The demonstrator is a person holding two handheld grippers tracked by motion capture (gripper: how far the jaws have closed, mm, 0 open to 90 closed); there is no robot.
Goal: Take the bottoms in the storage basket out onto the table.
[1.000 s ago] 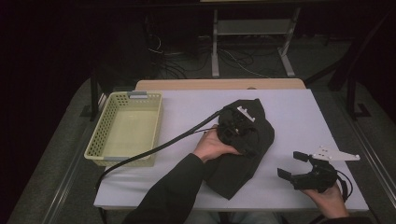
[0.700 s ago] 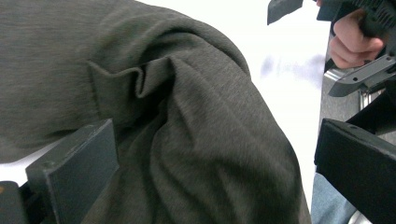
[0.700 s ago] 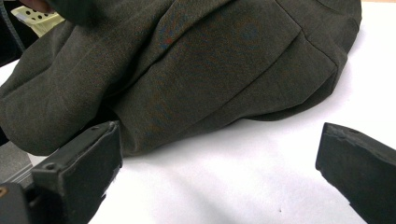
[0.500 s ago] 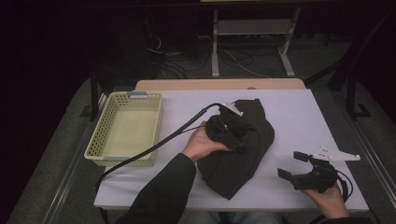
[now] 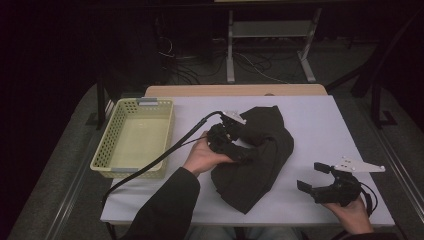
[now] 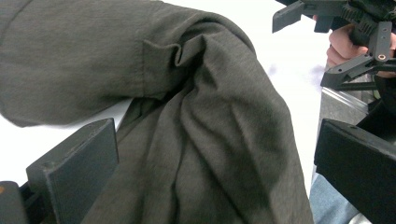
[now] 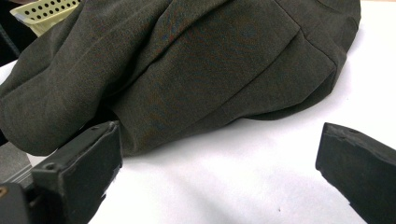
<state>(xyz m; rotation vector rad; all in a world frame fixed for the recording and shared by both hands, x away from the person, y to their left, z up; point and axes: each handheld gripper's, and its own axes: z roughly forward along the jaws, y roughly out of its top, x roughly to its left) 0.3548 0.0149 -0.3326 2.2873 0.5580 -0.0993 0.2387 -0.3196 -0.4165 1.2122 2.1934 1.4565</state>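
No readable text (labels, brands, numbers) anywhere.

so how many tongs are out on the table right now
2. The left tongs are over the dark garment mid-table, jaws open with cloth between them. The right tongs hover near the table's front right corner, open and empty.

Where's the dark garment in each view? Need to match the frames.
High view: dark garment crumpled mid-table, right of the yellow basket.
Left gripper view: fills the centre, between the open jaws.
Right gripper view: upper half, beyond the open jaws.
Shared landmark: white tabletop.
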